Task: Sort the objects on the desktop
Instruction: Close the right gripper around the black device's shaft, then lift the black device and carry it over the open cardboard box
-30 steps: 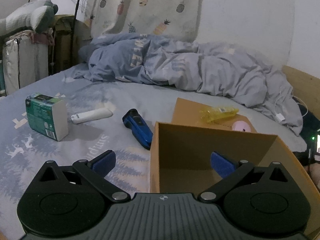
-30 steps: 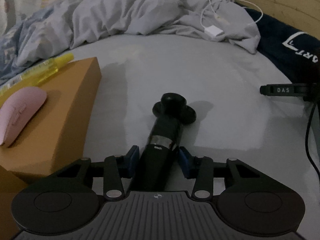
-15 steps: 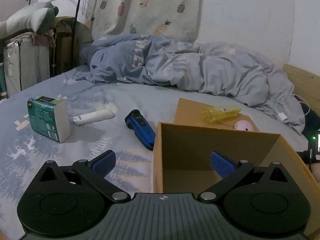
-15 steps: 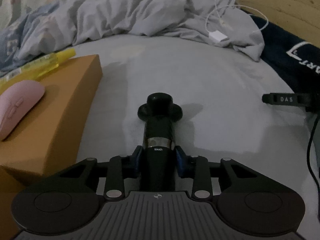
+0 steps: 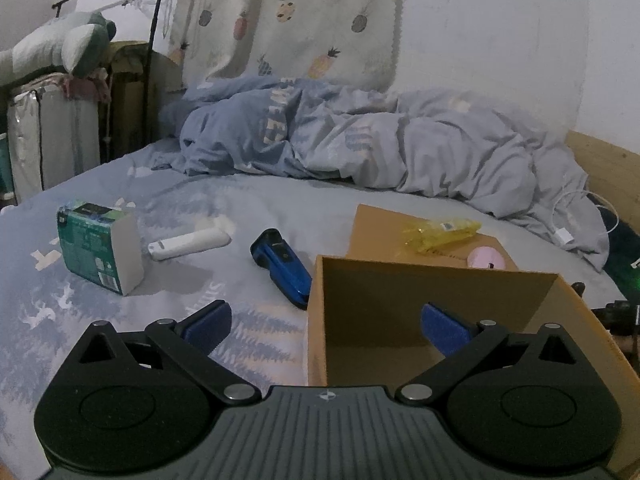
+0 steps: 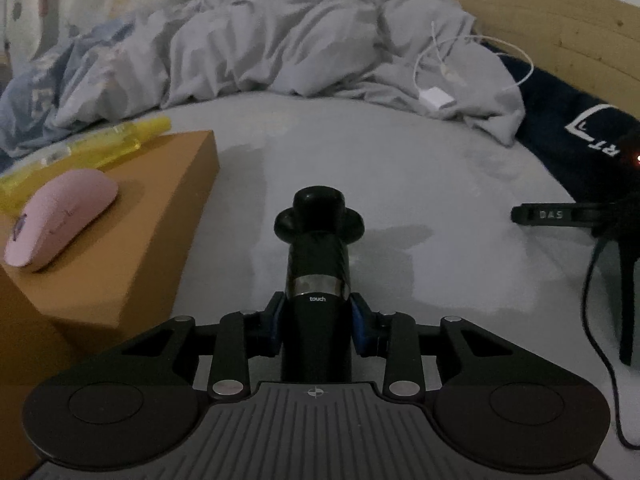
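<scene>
My right gripper (image 6: 318, 320) is shut on a black shaver (image 6: 318, 264) marked "touch", held just above the grey sheet with its round head pointing away. Left of it lies the cardboard box flap (image 6: 120, 248), carrying a pink mouse (image 6: 60, 218) and a yellow packet (image 6: 92, 146). My left gripper (image 5: 324, 320) stands open, straddling the left wall of the open cardboard box (image 5: 432, 292) and holding nothing. On the bed to its left lie a blue shaver (image 5: 282, 266), a white tube-shaped device (image 5: 188, 243) and a green tissue pack (image 5: 100, 252). The mouse (image 5: 489, 259) and yellow packet (image 5: 440, 232) lie behind the box.
A rumpled grey-blue duvet (image 5: 360, 144) fills the back of the bed. A white charger and cable (image 6: 436, 98) lie on it by the wooden headboard (image 6: 560, 28). A dark garment (image 6: 580, 136) and a black stand with a cable (image 6: 600, 248) are at the right.
The right gripper's jaws closed onto the black shaver and raised it slightly off the sheet. The left gripper stayed where it was, open.
</scene>
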Motion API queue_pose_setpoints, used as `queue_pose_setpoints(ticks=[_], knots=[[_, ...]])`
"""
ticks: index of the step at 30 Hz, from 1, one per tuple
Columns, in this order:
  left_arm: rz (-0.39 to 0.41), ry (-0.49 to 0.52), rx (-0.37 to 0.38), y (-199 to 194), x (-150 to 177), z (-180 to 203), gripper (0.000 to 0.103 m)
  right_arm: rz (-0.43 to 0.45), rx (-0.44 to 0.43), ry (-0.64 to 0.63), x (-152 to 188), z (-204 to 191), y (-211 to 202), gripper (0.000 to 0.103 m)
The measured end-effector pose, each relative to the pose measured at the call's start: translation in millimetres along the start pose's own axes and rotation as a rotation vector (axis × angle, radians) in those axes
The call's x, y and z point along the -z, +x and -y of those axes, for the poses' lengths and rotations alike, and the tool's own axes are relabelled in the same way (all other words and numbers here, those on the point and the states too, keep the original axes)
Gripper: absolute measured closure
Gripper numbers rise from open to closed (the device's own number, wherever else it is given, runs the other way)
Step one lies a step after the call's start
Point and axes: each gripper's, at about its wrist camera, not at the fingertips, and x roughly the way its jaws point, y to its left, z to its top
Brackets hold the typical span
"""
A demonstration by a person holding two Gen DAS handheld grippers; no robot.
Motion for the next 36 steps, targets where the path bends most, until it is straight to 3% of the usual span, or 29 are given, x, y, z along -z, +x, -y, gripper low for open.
queue_pose_setpoints(ticks=[21, 36], knots=[[0.062, 0.068, -0.002, -16, -9, 16, 0.000, 0.127, -0.019, -0.047, -27, 9, -105, 0.067], [0.105, 0.094, 0.007, -30, -13, 22, 0.000, 0.194, -0.113, -0.137, -29, -13, -190, 0.067]])
